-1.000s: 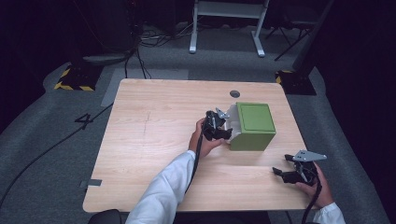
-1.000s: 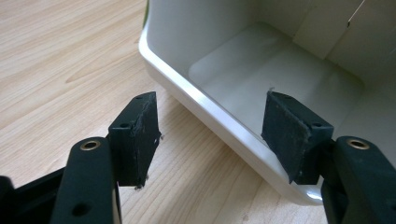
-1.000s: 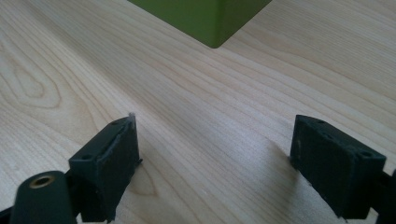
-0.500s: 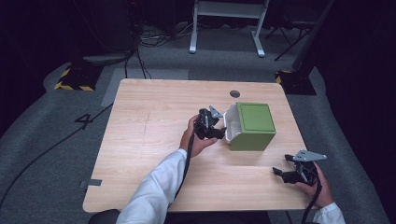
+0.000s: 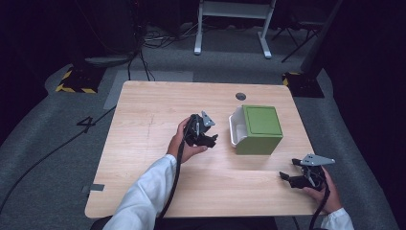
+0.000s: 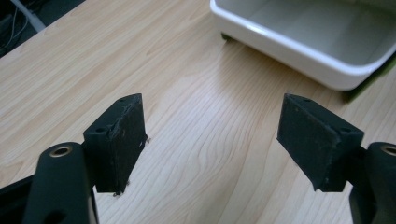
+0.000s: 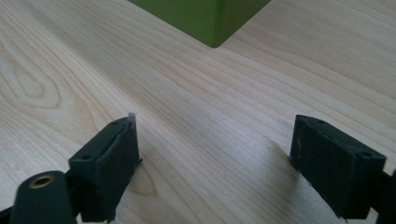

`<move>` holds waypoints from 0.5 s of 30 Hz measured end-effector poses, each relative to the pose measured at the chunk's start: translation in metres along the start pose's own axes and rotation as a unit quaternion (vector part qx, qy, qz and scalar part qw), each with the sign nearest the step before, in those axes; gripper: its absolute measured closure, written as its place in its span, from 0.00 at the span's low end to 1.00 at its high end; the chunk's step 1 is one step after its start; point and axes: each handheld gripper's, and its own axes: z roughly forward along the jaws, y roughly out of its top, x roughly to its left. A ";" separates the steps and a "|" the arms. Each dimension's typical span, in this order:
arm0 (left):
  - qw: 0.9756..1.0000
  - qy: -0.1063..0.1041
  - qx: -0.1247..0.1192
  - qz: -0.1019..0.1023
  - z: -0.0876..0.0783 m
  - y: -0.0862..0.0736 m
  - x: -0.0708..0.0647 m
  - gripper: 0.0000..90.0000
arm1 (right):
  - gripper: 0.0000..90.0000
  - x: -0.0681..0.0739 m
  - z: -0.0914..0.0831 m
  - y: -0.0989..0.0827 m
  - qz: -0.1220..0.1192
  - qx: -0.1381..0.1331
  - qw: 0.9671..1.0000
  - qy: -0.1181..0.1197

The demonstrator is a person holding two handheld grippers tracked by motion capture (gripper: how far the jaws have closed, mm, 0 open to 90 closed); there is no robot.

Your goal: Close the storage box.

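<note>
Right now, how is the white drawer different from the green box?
The drawer is white and open on top; the box is green with a closed, flat top. The drawer sticks out of the box's left side, while the box stands squarely on the table. The box is bigger. Both are boxy with straight sides.

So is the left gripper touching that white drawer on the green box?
Apart. In the left gripper view bare wood lies between the open, empty jaws and the white drawer. The high view shows the left gripper short of it too.
</note>
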 end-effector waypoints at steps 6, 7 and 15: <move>1.000 0.017 0.015 0.014 -0.013 -0.015 0.006 0.22 | 0.17 0.000 0.000 0.000 0.000 0.000 1.000 0.000; 1.000 0.019 0.016 0.014 -0.015 -0.018 0.007 0.21 | 0.17 0.000 0.000 0.000 0.000 0.000 1.000 0.000; 0.998 0.041 0.030 0.041 -0.030 -0.044 0.011 0.19 | 0.17 0.000 0.000 0.000 0.001 0.001 1.000 0.001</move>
